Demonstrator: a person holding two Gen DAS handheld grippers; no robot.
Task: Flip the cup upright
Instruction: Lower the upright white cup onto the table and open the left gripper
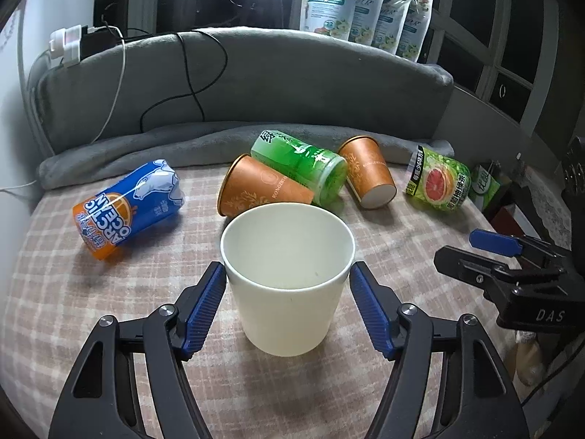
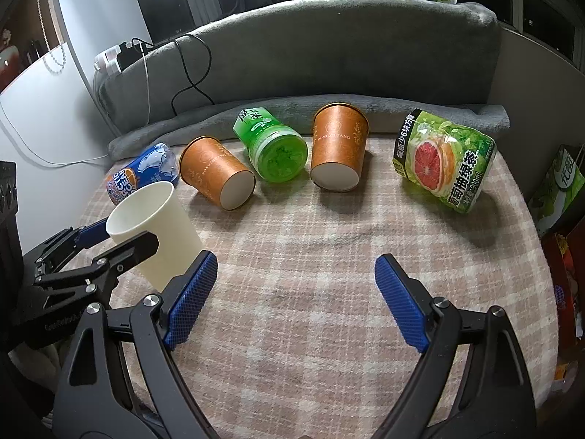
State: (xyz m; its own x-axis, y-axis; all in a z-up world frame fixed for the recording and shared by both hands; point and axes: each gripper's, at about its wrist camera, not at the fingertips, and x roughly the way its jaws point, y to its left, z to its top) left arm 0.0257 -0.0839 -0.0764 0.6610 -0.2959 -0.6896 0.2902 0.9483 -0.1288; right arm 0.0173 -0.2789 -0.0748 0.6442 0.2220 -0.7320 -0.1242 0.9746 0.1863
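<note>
A white paper cup stands upright on the checked cloth, mouth up. It also shows in the right wrist view. My left gripper is open, its blue fingers on either side of the cup with small gaps. My right gripper is open and empty over bare cloth to the right of the cup. Two orange paper cups lie on their sides behind: one left, one right.
A blue Arctic Ocean can, a green bottle and a grapefruit green-tea bottle lie among the cups. A grey cushion with cables backs the table. Boxes stand off the right edge.
</note>
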